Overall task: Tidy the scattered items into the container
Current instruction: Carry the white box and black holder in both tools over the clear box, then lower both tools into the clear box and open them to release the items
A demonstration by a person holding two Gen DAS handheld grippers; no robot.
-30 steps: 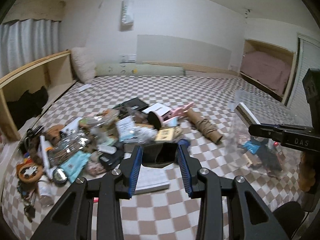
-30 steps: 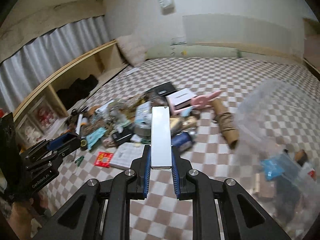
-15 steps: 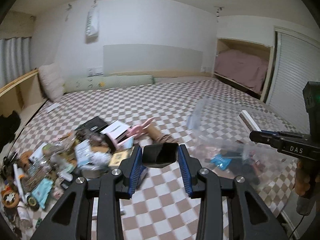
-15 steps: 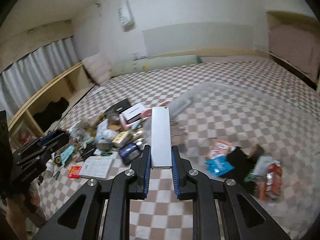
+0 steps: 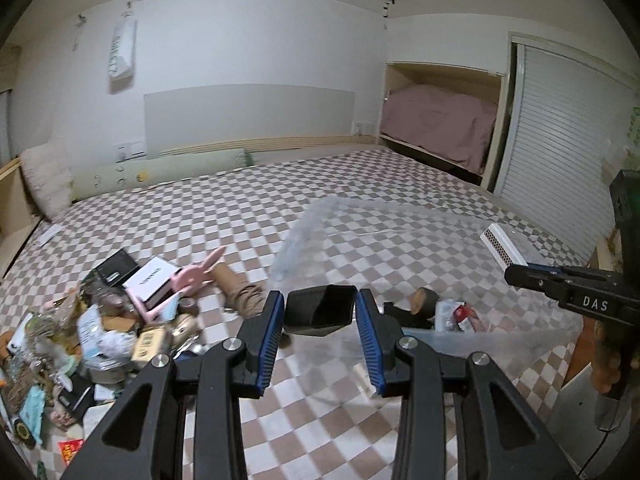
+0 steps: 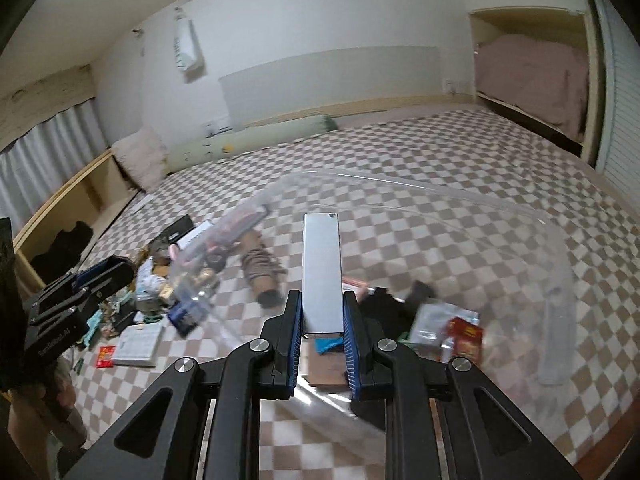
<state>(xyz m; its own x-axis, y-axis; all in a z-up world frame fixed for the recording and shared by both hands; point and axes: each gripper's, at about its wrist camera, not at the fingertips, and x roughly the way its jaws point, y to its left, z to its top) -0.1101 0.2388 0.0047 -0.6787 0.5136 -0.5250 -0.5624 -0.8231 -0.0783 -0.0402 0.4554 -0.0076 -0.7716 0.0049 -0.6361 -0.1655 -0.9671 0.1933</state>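
My left gripper (image 5: 320, 312) is shut on a small black box (image 5: 322, 310) and holds it in front of the clear plastic container (image 5: 400, 232) on the checkered mat. My right gripper (image 6: 322, 320) is shut on a long silver slab (image 6: 322, 272) and holds it over the container (image 6: 556, 280), which has several items inside, among them a red packet (image 6: 466, 334) and a black object (image 6: 384, 308). The right gripper with the slab (image 5: 502, 246) also shows at the right of the left wrist view. The scattered pile (image 5: 120, 320) lies to the left.
A brown roll (image 5: 240, 292), a pink toy (image 5: 196, 276) and a white box (image 5: 152, 280) lie at the pile's edge. A white notepad (image 6: 140, 344) and small red packet (image 6: 105, 357) lie nearer. A green bolster (image 5: 160, 170) lies along the far wall. Shelves stand at the left.
Both grippers have swung right from the pile to the clear container, each still holding its item. The right gripper's slab now hangs over the container's inside.
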